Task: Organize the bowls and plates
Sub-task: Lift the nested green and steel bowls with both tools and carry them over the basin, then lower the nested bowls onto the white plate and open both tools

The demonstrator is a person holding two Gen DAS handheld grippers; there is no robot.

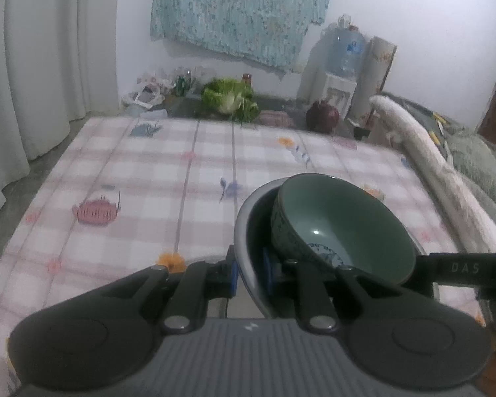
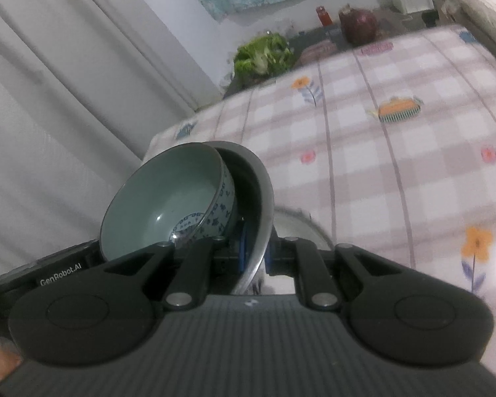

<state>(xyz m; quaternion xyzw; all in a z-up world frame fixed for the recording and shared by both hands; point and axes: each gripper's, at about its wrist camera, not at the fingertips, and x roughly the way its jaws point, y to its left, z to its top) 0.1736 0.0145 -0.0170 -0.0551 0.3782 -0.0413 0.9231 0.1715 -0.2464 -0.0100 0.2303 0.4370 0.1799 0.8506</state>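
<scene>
Left gripper (image 1: 250, 273) and right gripper (image 2: 255, 258) each have fingers clamped on the steel bowl's (image 1: 244, 228) rim; a green ceramic bowl (image 1: 344, 225) sits tilted inside, lower right above the checked surface (image 1: 142, 178).

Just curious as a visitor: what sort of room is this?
Probably a lived-in room at home. A checked tablecloth covers the table, a cabbage and a water dispenser stand by the wall, and curtains hang at the side.

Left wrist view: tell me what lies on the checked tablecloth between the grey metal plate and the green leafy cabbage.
Nothing stands there: between plate and cabbage the left wrist view shows only bare tablecloth with printed pictures.
</scene>
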